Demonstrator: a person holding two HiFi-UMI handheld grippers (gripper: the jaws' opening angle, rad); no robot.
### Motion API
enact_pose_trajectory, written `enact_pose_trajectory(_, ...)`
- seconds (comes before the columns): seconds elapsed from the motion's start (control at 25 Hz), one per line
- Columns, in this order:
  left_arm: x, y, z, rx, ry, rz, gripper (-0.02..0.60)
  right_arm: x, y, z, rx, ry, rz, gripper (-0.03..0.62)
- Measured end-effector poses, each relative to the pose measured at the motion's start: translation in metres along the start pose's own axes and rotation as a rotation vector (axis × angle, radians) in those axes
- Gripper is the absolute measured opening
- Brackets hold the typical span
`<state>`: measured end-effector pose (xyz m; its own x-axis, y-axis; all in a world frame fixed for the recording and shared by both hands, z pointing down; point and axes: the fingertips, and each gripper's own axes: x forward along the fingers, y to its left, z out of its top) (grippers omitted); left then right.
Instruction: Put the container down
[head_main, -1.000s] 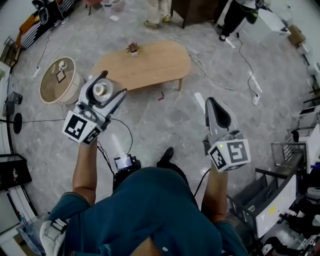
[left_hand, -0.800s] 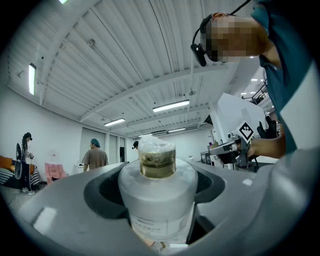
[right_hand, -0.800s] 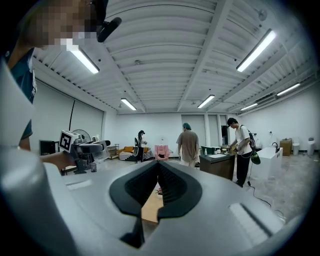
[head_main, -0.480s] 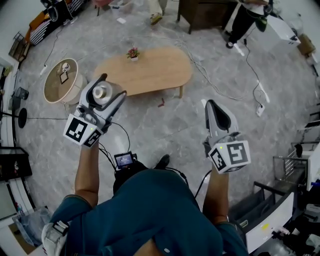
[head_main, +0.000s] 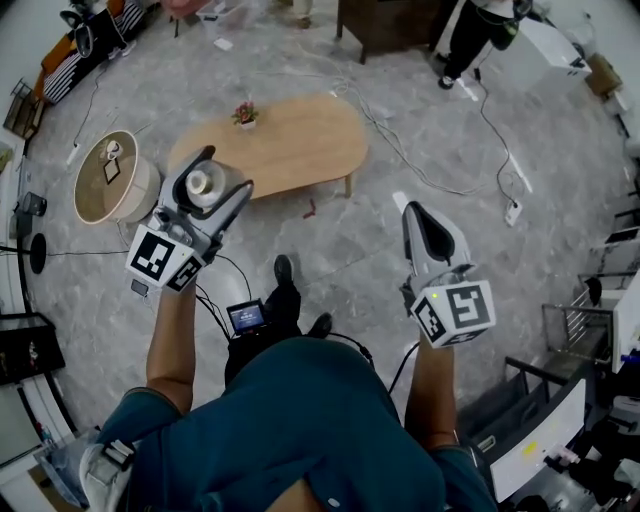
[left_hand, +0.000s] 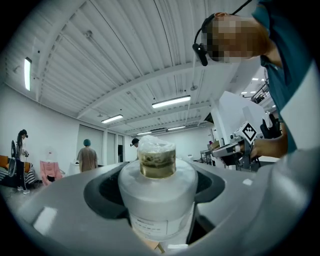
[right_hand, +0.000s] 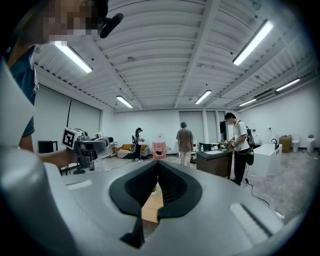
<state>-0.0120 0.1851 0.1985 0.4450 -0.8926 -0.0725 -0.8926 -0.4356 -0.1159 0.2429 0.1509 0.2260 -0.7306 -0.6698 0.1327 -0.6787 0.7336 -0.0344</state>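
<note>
A white cylindrical container (left_hand: 157, 195) with a clear, plastic-wrapped top (left_hand: 157, 159) stands upright between the jaws of my left gripper (head_main: 208, 180), which is shut on it. From the head view the container (head_main: 203, 182) shows from above, held in the air just in front of the oval wooden table (head_main: 290, 142). My right gripper (head_main: 424, 228) is held in the air at the right, shut with nothing between its jaws. In the right gripper view the right gripper (right_hand: 158, 176) points toward the table (right_hand: 151, 205), and the left gripper (right_hand: 82, 144) shows at the left.
A small potted plant (head_main: 243, 113) stands on the table's far edge. A round side table (head_main: 108, 178) sits to the left. Cables (head_main: 440, 150) run over the grey floor. A dark cabinet (head_main: 390, 20) and several people (right_hand: 185, 141) stand at the far end.
The head view has shifted: the table now lies a little lower and further left. A foot has stepped forward under me. Both grippers keep their hold and pose.
</note>
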Motion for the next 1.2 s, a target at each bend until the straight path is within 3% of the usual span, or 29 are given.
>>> enact_pose_trajectory(0.68, 0.152, 0.117, -0.023, -0.022, -0.023, -0.192, 0.334, 0.129, -0.065, 0.020, 0.019, 0.024, -0.165, 0.011)
enact_pose_trajectory(1.2, 0.214, 0.214, -0.061, -0.065, -0.019, -0.267, 0.334, 0.235, -0.085, 0.029, 0.012, 0.061, -0.246, 0.011)
